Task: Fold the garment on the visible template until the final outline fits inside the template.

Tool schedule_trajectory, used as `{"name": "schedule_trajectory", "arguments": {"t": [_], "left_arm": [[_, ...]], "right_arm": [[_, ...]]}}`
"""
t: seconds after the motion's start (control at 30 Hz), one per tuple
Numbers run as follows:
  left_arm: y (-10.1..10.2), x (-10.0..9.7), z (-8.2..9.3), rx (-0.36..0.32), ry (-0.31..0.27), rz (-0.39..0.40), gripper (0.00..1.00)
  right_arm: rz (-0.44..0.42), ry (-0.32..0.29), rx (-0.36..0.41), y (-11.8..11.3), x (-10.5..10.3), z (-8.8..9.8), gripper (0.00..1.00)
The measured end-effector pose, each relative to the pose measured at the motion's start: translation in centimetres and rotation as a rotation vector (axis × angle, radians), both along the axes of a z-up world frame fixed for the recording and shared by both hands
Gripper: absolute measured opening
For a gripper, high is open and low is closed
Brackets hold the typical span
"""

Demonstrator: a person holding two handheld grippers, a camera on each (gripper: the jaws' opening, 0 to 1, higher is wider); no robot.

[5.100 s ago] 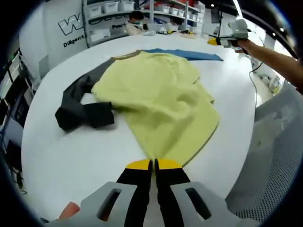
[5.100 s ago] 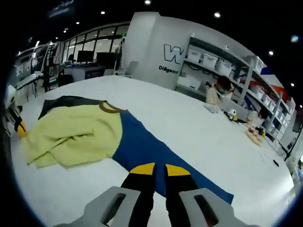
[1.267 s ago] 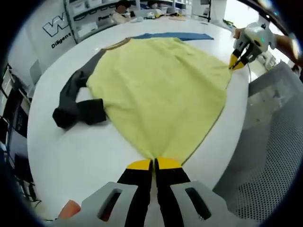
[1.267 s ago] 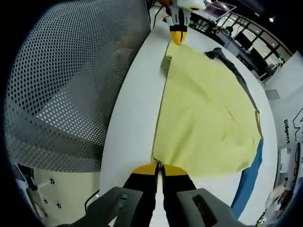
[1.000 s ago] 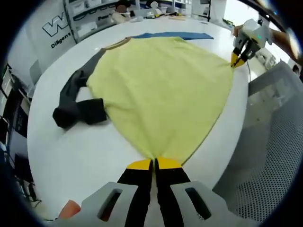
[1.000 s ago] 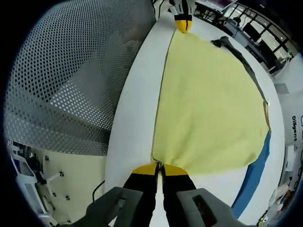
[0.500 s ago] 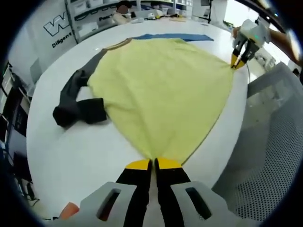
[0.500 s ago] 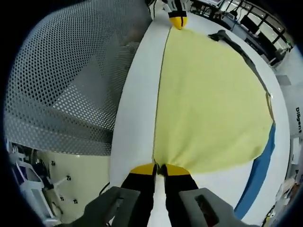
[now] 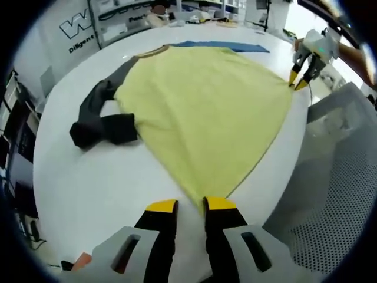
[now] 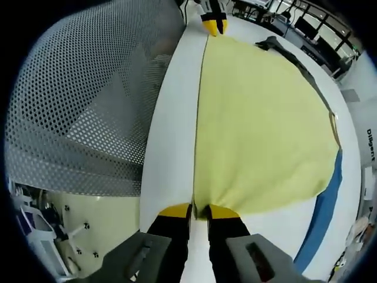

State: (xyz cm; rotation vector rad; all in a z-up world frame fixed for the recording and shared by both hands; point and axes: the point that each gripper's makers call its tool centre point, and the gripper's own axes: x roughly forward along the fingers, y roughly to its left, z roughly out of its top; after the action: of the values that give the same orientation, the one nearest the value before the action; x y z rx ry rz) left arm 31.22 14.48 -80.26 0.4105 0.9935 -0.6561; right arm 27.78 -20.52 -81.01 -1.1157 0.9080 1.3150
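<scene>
Two grippers sit at the near hem of the yellow garment (image 9: 200, 106), which lies spread flat on the white table (image 9: 88, 183). Nearest, the left gripper (image 9: 190, 204) has its jaws spread, the hem corner lying loose just beyond them. The right gripper (image 10: 199, 208) has its jaws parted a little with the other hem corner at their tips; whether cloth is caught between them I cannot tell. Beyond the garment's far edge a strip of the blue template (image 10: 323, 206) shows. To fold well, re-grip both hem corners evenly and carry the hem toward the brown collar (image 9: 152, 52), then tuck in the dark sleeve (image 9: 101, 118) bunched beside the garment.
</scene>
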Motion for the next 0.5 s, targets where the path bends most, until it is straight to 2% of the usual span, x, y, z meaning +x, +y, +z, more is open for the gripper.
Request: {"name": "schedule_trajectory", "arguments": {"t": [0.13,0.2,0.4,0.5], "left_arm": [[0.5,-0.7,0.0,0.005,0.033,0.014,0.16],[1.0,-1.4,0.1,0.018,0.076,0.027,0.17],[2.2,-0.1,2.0,-0.025,0.022,0.083,0.16],[3.0,0.8,2.3,-0.038,0.009,0.122,0.15]], "right_arm": [[-0.003,-0.003,0.000,0.0,0.0,0.0,0.06],[-0.008,-0.005,0.002,0.0,0.0,0.0,0.06],[-0.017,-0.004,0.015,0.3,-0.2,0.4,0.07],[-0.023,-0.013,0.024,0.6,-0.2,1.0,0.07]]}}
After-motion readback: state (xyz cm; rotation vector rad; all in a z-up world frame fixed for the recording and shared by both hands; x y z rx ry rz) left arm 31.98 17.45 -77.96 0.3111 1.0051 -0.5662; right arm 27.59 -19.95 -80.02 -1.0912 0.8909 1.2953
